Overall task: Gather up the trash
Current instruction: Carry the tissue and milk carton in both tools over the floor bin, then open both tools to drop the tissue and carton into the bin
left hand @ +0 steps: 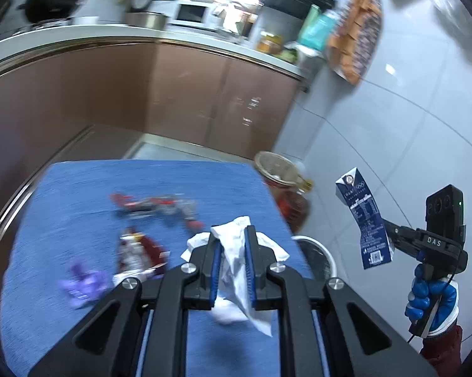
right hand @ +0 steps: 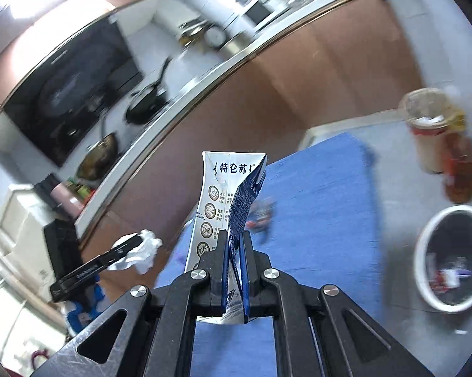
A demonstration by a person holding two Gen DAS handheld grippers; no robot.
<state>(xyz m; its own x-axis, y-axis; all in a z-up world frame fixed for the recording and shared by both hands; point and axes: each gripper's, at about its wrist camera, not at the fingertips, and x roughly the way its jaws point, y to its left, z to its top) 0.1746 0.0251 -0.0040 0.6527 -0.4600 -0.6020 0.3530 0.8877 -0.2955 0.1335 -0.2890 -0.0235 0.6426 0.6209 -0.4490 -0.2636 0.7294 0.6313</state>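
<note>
My left gripper is shut on a crumpled white tissue and holds it above the blue mat. My right gripper is shut on a flattened blue and white milk carton, held upright in the air. The carton also shows in the left wrist view, to the right of the mat. The tissue shows in the right wrist view, at the left. A white-rimmed trash bin with a black liner stands on the floor right of the mat. Wrappers lie on the mat: a red one, a red and white one, a purple one.
A tall jar and a bottle of amber liquid stand on the floor beyond the bin. Brown kitchen cabinets under a white counter run behind the mat. Pans sit on the stove. The floor is grey tile.
</note>
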